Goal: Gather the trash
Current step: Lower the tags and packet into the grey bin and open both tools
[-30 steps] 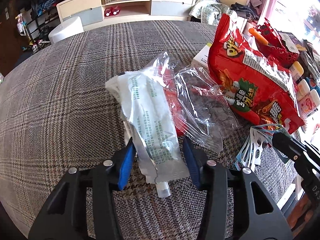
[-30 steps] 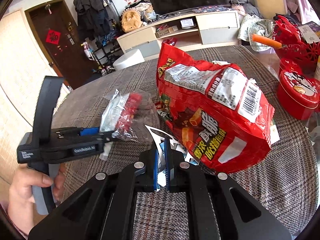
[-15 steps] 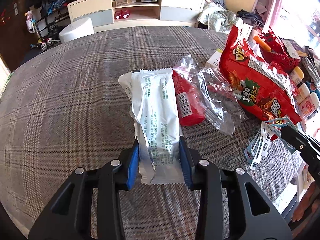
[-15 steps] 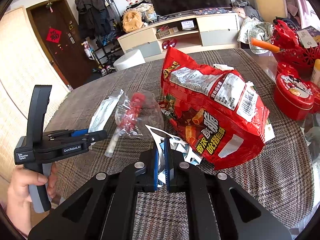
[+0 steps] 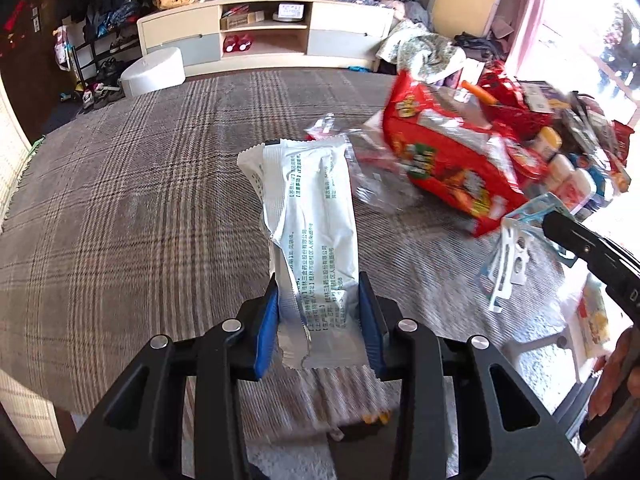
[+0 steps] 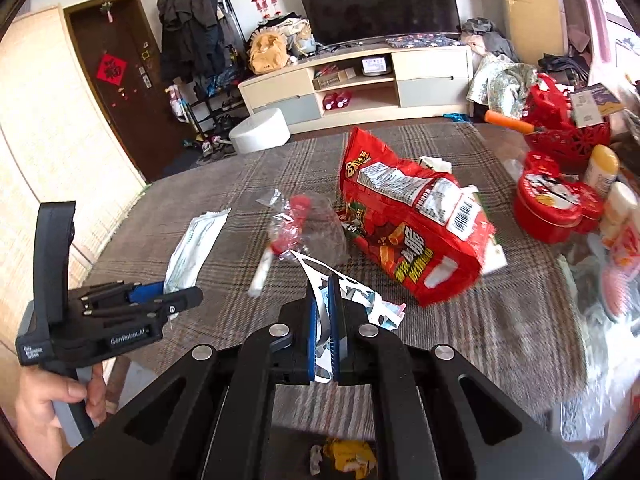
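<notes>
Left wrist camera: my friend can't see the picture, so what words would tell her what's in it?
The left gripper pinches a long white wrapper above a plaid tablecloth. Right of it lie a clear plastic bag and a big red snack bag; at the right edge the right gripper holds torn packaging.

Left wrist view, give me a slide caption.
Left gripper lifts a white wrapper off the plaid tablecloth.

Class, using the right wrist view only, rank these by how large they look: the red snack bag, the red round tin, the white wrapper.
1. red snack bag, clearly largest.
2 and 3. white wrapper and red round tin look about alike, so no ranking between them.
</notes>
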The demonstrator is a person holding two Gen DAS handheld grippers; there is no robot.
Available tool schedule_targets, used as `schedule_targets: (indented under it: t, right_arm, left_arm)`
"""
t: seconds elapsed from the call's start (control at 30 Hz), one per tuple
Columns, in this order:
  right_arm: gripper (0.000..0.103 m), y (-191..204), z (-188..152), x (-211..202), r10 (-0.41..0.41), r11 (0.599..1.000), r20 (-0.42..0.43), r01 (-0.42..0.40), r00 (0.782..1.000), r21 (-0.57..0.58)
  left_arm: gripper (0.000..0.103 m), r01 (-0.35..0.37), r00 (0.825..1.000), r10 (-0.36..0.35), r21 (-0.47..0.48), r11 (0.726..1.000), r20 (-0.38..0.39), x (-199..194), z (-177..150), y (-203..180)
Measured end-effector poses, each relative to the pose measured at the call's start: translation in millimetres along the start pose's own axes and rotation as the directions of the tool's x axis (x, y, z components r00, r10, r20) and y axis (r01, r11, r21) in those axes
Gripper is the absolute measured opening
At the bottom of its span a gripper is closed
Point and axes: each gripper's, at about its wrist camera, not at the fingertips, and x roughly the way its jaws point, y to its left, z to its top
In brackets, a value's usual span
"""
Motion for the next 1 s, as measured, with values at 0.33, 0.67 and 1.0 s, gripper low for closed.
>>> schedule_targets:
  t: [0.33,0.67,1.0]
  right_arm:
    - [0.007,20.1,-66.1,-82.0,-0.042,0.997,-0.018,0.043,0.999,0.066]
    - [0.007,12.7,-149.3,-77.8,-0.065,0.989,-0.126,0.081,0.990,0.125]
    - [0.007,-5.5,-207.5,-16.1,-0.035,0.977,-0.250,0.086,0.968,0.194]
  left_arm:
    - [0.035,0.073,0.996,-0.075,0.045,0.996,0.047,-86.6,-82.4,-46.2]
    - [0.035,0.141,0.988,-0.139,0.042,0.989,-0.061,-59.5,-185.3,-72.6]
    - [0.035,0.165,0.968,-0.157,0.025,0.986,-0.194,14.4,-239.9,-75.3]
